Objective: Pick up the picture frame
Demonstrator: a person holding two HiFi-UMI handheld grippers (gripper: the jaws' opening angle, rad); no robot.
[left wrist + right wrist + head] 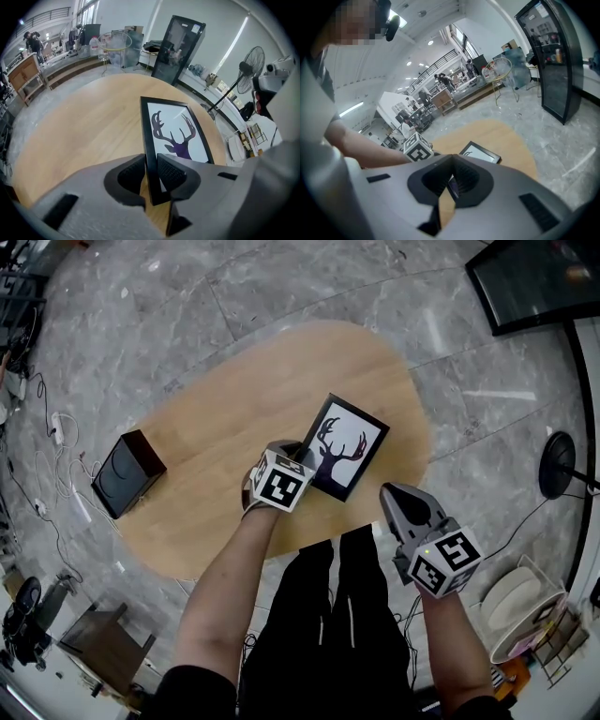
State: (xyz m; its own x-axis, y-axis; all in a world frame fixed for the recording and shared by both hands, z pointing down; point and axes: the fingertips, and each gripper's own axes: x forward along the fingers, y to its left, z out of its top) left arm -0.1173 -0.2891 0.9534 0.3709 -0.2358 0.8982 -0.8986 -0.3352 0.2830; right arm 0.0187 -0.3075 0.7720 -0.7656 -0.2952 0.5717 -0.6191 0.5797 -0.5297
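Note:
The picture frame [345, 448], black-edged with a dark deer silhouette on white, lies on the oval wooden table [234, 427]. My left gripper [295, 454] points steeply down at the frame's near left edge. In the left gripper view, that black edge [149, 154] stands between the two pads, which press on it from both sides; the left gripper [151, 164] is shut on it. My right gripper [392, 491] hangs off the table's near right edge, apart from the frame. In its own view the right gripper [451, 176] has its jaws together with nothing in them, and the frame [480, 152] lies beyond.
A black box [127, 472] stands at the table's left end. Cables [47, 427] trail over the grey floor on the left. A standing fan [561, 465] and a white rack [520, 606] are on the right. A tall black cabinet [180, 47] stands beyond the table.

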